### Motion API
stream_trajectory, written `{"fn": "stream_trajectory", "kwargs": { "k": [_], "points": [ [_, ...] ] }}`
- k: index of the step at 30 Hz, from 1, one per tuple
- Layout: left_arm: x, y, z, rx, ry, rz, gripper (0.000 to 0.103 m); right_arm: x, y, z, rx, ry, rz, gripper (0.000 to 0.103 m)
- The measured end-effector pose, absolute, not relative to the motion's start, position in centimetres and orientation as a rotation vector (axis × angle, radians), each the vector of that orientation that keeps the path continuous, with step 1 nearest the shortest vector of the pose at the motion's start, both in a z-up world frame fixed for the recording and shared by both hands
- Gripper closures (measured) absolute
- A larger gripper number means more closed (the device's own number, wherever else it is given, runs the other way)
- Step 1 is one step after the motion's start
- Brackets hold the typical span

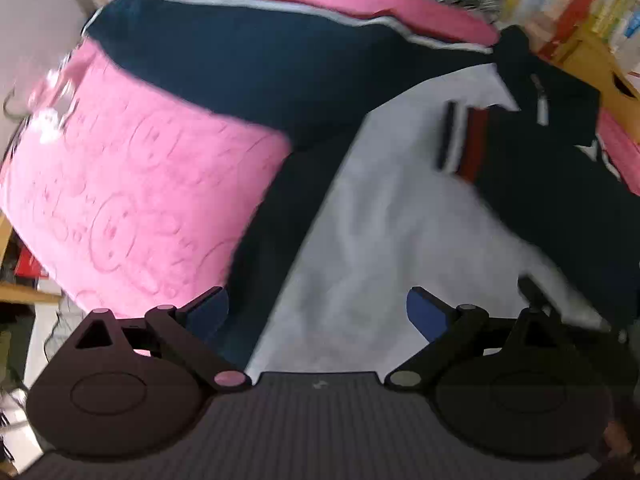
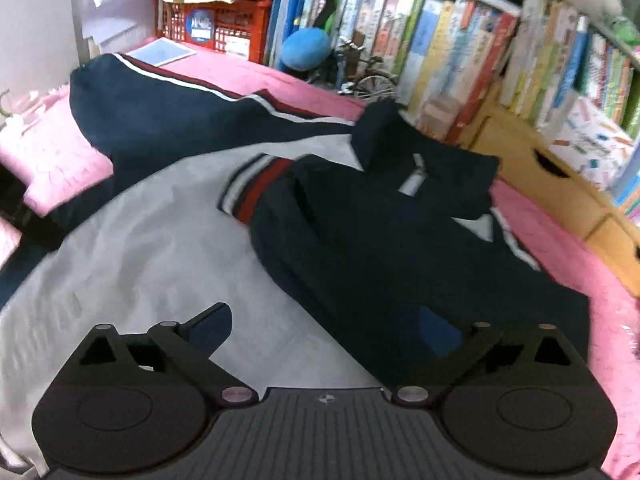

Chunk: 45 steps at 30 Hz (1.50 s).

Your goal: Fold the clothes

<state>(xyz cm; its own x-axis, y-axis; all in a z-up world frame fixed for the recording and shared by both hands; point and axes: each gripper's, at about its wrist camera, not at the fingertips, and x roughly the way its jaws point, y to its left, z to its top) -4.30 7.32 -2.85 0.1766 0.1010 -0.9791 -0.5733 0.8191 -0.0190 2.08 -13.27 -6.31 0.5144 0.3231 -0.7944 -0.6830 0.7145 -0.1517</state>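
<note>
**One sleeve folded, one to go**

With both pairs of jaws spread wide and empty, the left gripper (image 1: 318,308) and right gripper (image 2: 326,330) hover over the jacket (image 2: 168,240), which lies back-up on the pink blanket (image 1: 132,184). One sleeve (image 2: 360,216) already lies across the white back; the other sleeve (image 1: 240,64) is spread out flat. Next, probably, comes pinching that sleeve's cuff and carrying it inward.

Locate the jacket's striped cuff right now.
The striped cuff lies mid-frame in the right wrist view, on the white jacket panel, left of the folded navy part with the collar; it sits centre-right in the left wrist view.
</note>
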Motion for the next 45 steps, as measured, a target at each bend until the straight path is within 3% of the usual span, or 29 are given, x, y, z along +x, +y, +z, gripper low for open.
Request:
{"fn": "stream_trajectory", "kwargs": {
  "k": [3, 5, 7, 11, 17, 20, 21, 22, 23, 28, 36, 41, 45],
  "points": [
    [-5.7, 9.4, -3.5, -0.453, 1.329, 0.501, 0.006, 4.4, -9.2, -7.2, -0.476, 0.810, 0.644, 0.000],
    [-6.5, 10.6, -3.8, -0.451, 1.332, 0.506, 0.006, 5.9, -6.2, -8.3, -0.477, 0.829, 0.643, 0.007],
    [-7.4, 12.1, -4.0, -0.455, 1.331, 0.515, 0.006, 7.7, -3.5, -9.6, -0.457, 0.908, 0.622, 0.077],
    [-8.8, 15.2, -4.7, -0.493, 1.335, 0.544, 0.006, 9.3, -0.2, -7.8, -0.367, 0.881, 0.593, 0.084],
    [-9.7, 19.1, -5.1, -0.540, 1.332, 0.564, 0.006, 9.0, 5.8, -8.4, -0.373, 0.886, 0.659, 0.081],
    [-9.5, 20.4, -5.1, -0.535, 1.321, 0.561, 0.006, 8.0, 7.4, -9.7, -0.440, 0.877, 0.640, 0.071],
    [-9.4, 20.8, -5.1, -0.536, 1.319, 0.560, 0.005, 7.9, 7.4, -9.5, -0.435, 0.887, 0.643, 0.059],
    [-9.3, 21.3, -5.3, -0.543, 1.321, 0.560, 0.005, 7.7, 7.4, -9.2, -0.428, 0.898, 0.646, 0.039],
    [-9.2, 21.7, -5.5, -0.549, 1.323, 0.560, 0.005, 7.4, 6.9, -8.7, -0.405, 0.905, 0.647, 0.032],
    [-8.4, 22.7, -5.9, -0.572, 1.315, 0.529, 0.005, 4.2, 2.7, -5.8, -0.375, 0.875, 0.627, 0.017],
    [-5.3, 17.9, -4.1, -0.471, 1.277, 0.424, 0.005, 2.0, -9.4, -4.1, -0.418, 0.902, 0.413, 0.013],
    [-3.7, 12.0, -2.7, -0.391, 1.273, 0.329, 0.005, 1.3, -17.6, -1.7, -0.297, 0.920, 0.302, 0.013],
    [-3.3, 5.9, -1.7, -0.308, 1.268, 0.218, 0.004, -0.4, -21.3, -0.3, -0.292, 0.887, 0.316, 0.006]
  ]
}}
